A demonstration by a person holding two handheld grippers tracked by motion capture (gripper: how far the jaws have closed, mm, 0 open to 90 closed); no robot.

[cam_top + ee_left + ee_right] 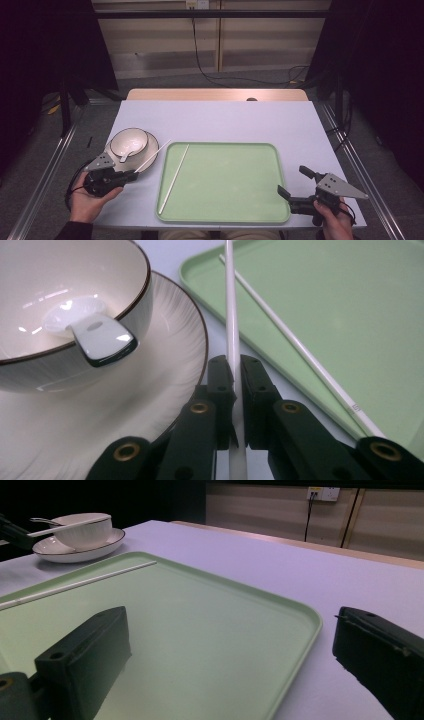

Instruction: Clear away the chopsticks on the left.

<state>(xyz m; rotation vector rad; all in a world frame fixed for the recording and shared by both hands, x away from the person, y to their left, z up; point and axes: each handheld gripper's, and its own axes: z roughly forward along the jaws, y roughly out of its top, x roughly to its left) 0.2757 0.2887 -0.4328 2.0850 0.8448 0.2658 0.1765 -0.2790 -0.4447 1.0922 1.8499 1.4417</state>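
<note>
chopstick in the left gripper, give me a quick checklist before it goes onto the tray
1. Left gripper shut on the held chopstick: ok.
2. Held chopstick clear of the plate and bowl: cannot tell, it passes close over the plate rim.
3. Second chopstick already lying on the green tray: ok.
4. Free tray space beside that chopstick: ok.
5. Right gripper open, off the tray's near right corner, out of the path: ok.
6. Spoon resting in the bowl: ok.
</note>
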